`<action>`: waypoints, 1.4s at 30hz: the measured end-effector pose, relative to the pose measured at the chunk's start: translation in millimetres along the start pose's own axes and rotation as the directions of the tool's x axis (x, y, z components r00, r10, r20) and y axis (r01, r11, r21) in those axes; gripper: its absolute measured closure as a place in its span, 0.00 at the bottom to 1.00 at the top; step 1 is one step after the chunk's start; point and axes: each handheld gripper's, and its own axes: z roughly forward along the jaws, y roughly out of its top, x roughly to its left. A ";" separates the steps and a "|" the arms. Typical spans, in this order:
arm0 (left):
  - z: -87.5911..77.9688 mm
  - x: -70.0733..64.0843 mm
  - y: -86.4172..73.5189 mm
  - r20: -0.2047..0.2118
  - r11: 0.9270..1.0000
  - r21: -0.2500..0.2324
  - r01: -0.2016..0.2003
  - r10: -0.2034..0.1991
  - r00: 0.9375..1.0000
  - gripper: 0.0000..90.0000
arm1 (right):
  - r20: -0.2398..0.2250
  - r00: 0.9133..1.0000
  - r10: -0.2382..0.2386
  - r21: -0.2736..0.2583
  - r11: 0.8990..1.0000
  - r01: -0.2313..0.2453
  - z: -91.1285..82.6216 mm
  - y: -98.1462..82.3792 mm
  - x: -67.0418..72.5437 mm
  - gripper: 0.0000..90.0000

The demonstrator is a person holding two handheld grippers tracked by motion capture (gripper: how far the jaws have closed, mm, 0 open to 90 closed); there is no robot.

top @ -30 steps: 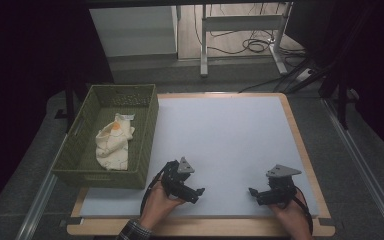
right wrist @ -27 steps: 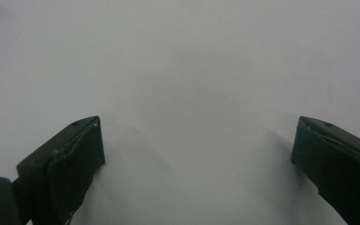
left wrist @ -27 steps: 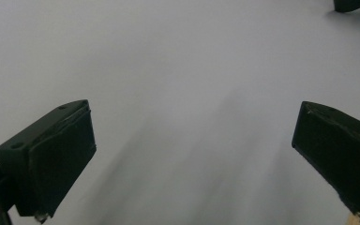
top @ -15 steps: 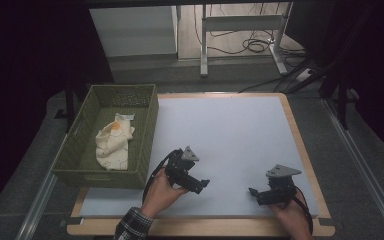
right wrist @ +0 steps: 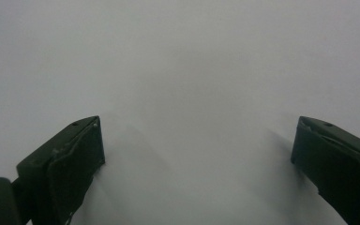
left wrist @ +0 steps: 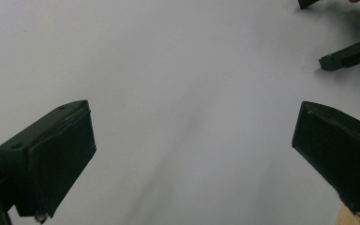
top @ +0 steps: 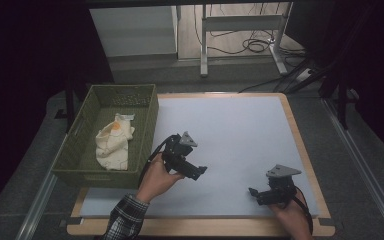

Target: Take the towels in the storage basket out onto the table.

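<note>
Both tongs stand wide open and hold nothing. In the high view the left tongs (top: 192, 170) are held over the white counter (top: 230, 130) at about 7 o'clock of its middle, just beside the green basket (top: 145, 127), jaws pointing toward 4 o'clock. The right tongs (top: 256, 194) sit low at the counter's 5 o'clock corner, jaws toward 9 o'clock. A crumpled cream cloth (top: 112, 142) lies inside the basket, at the counter's 9 o'clock side. In both gripper views, bare counter shows between the jaws.
</note>
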 end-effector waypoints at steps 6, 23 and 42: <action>-13.1 17.2 7.2 -0.019 1.000 -0.001 0.016 -0.016 1.000 0.00 | 0.000 1.000 -0.001 0.000 1.000 0.001 0.0 0.0 -0.1 0.03; -51.8 62.4 16.5 -0.106 0.998 -0.002 0.063 -0.063 0.992 0.00 | 0.000 1.000 0.001 -0.001 1.000 -0.001 0.2 -0.1 0.0 0.03; -93.2 128.2 -12.2 -0.204 0.980 -0.013 0.198 -0.197 0.959 0.00 | 0.000 1.000 0.000 -0.001 1.000 0.000 0.1 -0.1 0.0 0.03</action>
